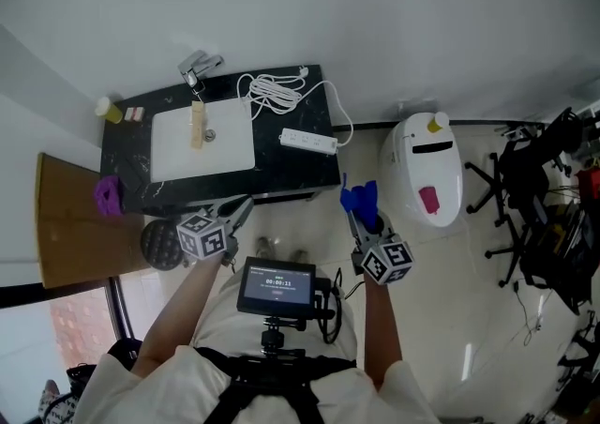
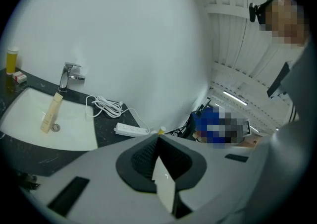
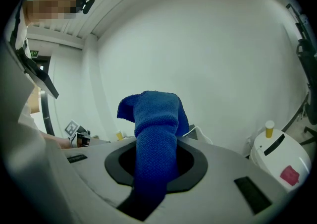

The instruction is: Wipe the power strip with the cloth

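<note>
The white power strip [image 1: 308, 141] lies on the right part of the black counter [image 1: 291, 174], its cable coiled [image 1: 272, 91] behind it; the left gripper view shows the power strip [image 2: 131, 130] ahead, beyond the jaws. My right gripper [image 1: 359, 209] hovers off the counter's front right corner, shut on a blue cloth [image 1: 360, 198] that sticks up out of the jaws as a thick fold [image 3: 154, 119]. My left gripper [image 1: 239, 213] hangs in front of the counter's front edge, jaws shut with nothing between them. Both grippers are well short of the strip.
A white sink [image 1: 202, 138] with a faucet [image 1: 199, 67] and a beige tube [image 1: 197, 124] fills the counter's left. A yellow bottle [image 1: 110, 110] and a purple object [image 1: 107, 194] sit at the left edge. A white appliance [image 1: 427, 169] and office chairs [image 1: 534, 188] stand to the right.
</note>
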The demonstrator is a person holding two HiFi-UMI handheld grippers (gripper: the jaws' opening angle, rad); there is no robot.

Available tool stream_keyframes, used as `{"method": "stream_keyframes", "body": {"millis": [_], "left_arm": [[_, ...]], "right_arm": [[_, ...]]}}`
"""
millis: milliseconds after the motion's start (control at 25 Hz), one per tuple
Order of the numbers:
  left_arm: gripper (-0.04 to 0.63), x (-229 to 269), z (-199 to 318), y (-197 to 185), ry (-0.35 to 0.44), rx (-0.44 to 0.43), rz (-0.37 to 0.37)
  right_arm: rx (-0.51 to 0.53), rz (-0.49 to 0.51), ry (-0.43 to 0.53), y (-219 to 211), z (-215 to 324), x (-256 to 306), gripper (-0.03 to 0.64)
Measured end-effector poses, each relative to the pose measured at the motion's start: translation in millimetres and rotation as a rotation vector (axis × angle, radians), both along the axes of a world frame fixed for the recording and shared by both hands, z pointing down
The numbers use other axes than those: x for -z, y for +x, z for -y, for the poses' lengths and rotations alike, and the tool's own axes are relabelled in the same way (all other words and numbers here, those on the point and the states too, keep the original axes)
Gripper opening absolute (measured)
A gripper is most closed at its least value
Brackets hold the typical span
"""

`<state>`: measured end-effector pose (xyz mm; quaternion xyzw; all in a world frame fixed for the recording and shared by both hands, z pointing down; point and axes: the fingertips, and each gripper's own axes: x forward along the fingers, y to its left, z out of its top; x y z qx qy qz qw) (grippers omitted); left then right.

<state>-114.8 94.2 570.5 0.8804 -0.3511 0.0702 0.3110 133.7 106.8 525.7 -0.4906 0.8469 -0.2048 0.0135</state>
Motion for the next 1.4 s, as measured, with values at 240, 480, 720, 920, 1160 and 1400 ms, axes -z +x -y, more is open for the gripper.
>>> {"method": "stream_keyframes", "body": {"millis": [240, 480, 720, 920, 1160, 1400], "left_arm": [[0.005, -4.4, -26.6, 20.5, 0.033, 0.046, 0.006], [0.005, -7.1, -47.8, 39.4, 0.032, 0.071, 0.01], [0.005, -6.6, -62.4, 53.0, 0.032, 0.06, 0.033], [0.005, -2.7, -61.6, 57.1, 0.032, 0.076, 0.053], [0.005, -8.5, -71.4, 67.1, 0.033, 0.116, 0.057], [0.005, -28.2, -108.4, 79.6, -0.013, 0.129, 0.035]], "right_arm": [[0.047, 0.003, 0.003, 16.3, -12.2, -14.0, 0.094], [0.088, 0.009, -0.011, 29.9, -28.0, -14.4, 0.094], [0.093, 0.017, -0.023, 44.1, -39.6, -18.5, 0.094], [0.092, 0.032, -0.038, 50.4, -44.9, -26.9, 0.094], [0.143, 0.028, -0.06, 50.3, -58.4, -39.8, 0.094], [0.18, -0.006, -0.093, 50.5, -83.5, -56.9, 0.094]]}}
